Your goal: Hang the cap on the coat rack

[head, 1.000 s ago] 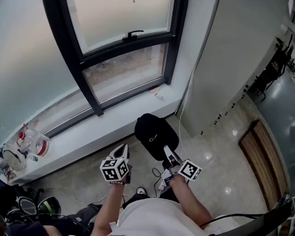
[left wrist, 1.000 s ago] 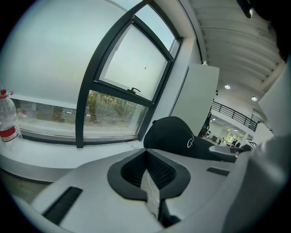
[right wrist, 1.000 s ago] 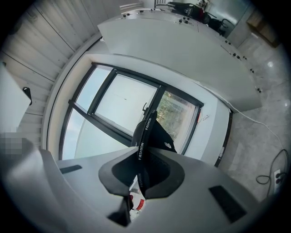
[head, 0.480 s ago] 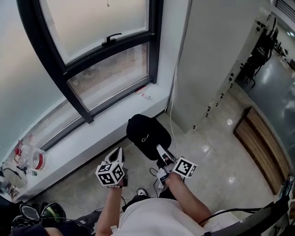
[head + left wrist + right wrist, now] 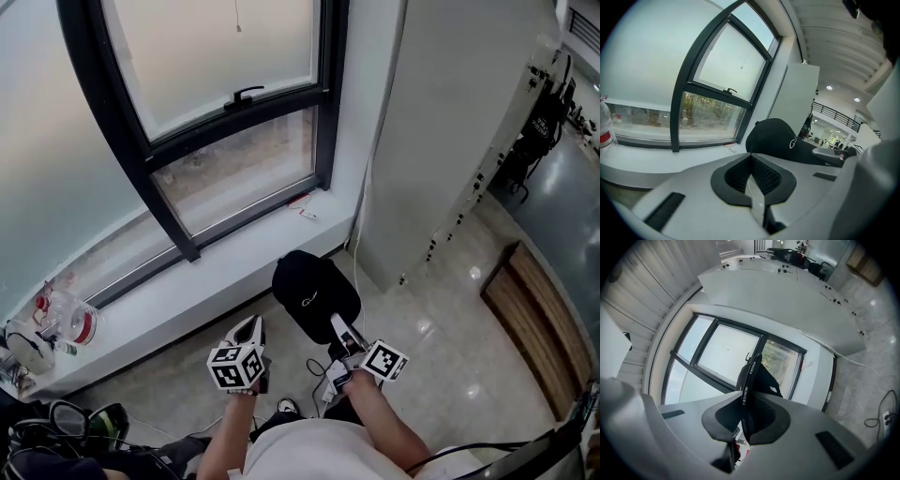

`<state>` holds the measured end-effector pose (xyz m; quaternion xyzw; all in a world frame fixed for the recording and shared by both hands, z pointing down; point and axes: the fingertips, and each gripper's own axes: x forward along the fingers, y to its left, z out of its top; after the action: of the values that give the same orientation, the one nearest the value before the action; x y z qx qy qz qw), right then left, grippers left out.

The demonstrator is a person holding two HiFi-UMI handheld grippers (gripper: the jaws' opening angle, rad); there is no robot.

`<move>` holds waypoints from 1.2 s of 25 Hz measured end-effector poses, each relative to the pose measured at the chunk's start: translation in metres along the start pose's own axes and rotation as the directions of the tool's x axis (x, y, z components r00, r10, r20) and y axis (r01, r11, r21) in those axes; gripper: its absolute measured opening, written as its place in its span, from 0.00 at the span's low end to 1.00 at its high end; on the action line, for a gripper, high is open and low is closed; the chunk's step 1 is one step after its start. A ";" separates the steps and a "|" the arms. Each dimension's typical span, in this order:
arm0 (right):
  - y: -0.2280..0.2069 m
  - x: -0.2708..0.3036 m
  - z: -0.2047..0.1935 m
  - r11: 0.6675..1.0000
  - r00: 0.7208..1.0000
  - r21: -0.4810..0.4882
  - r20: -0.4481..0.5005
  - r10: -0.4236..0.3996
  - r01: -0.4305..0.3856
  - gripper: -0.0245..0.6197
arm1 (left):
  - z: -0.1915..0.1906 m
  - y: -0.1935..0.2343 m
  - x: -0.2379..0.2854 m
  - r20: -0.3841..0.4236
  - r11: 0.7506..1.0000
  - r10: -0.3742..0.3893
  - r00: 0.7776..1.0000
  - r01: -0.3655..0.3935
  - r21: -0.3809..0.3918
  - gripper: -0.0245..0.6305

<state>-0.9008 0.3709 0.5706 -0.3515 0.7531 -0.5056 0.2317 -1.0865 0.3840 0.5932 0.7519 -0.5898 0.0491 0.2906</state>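
A black cap (image 5: 315, 293) with a small white logo hangs in the air in front of me, over the floor by the window sill. My right gripper (image 5: 341, 331) is shut on the cap's brim; in the right gripper view the brim edge (image 5: 749, 380), printed with white letters, runs straight between the jaws. My left gripper (image 5: 251, 327) is held level beside it at the left, shut and holding nothing. In the left gripper view the cap (image 5: 775, 140) shows to the right of the shut left gripper (image 5: 755, 187). No coat rack is in view.
A black-framed window (image 5: 234, 141) with a white sill (image 5: 187, 272) faces me. A plastic bottle (image 5: 67, 312) and clutter sit on the sill at far left. A white partition wall (image 5: 450, 131) stands at right, cables (image 5: 319, 370) lie on the glossy floor, and a wooden board (image 5: 539, 309) lies at far right.
The view has shifted slightly across the frames; both grippers and the cap keep the same pose relative to each other, the cap still held by the right gripper.
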 end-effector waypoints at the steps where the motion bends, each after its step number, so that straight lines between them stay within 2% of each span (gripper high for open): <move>1: -0.003 -0.001 0.001 1.000 1.000 -0.014 -0.007 -0.026 0.026 0.07 | 0.002 0.000 -0.001 0.005 1.000 0.003 1.000 -0.003 -0.002 0.04; 3: -0.006 -0.002 0.000 0.998 0.998 -0.028 -0.018 -0.054 0.053 0.07 | 0.004 0.002 -0.004 0.014 1.000 0.011 1.000 -0.010 -0.005 0.04; 6: 0.006 0.002 -0.005 1.000 1.000 0.004 -0.013 0.023 -0.023 0.07 | 0.003 0.004 -0.009 0.018 1.000 0.015 1.000 -0.015 -0.006 0.04; 10: 0.011 -0.002 -0.007 0.999 0.999 0.015 0.005 0.047 -0.047 0.07 | -0.002 0.003 -0.009 0.011 1.000 0.002 1.000 -0.002 -0.003 0.04; 13: 0.007 -0.013 -0.002 1.000 0.999 0.001 0.027 0.030 -0.030 0.07 | -0.011 -0.008 -0.006 -0.010 1.000 -0.020 1.000 0.020 0.002 0.04; 20: -0.006 -0.047 0.008 0.999 0.989 0.043 0.145 -0.020 0.014 0.07 | -0.020 -0.031 0.004 -0.066 0.993 -0.097 0.993 0.101 0.056 0.04; 26: -0.012 -0.080 0.032 0.998 0.971 0.054 0.238 -0.031 0.019 0.07 | -0.028 -0.081 0.029 -0.110 0.971 -0.195 0.975 0.208 0.115 0.04; 30: -0.022 -0.114 0.069 0.998 0.951 0.039 0.303 -0.059 0.050 0.07 | -0.032 -0.134 0.050 -0.131 0.948 -0.262 0.956 0.280 0.149 0.04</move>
<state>-0.7723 0.4115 0.5639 -0.4419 0.6906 -0.4635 0.3361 -0.9404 0.3747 0.5899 0.8436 -0.4577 0.0986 0.2628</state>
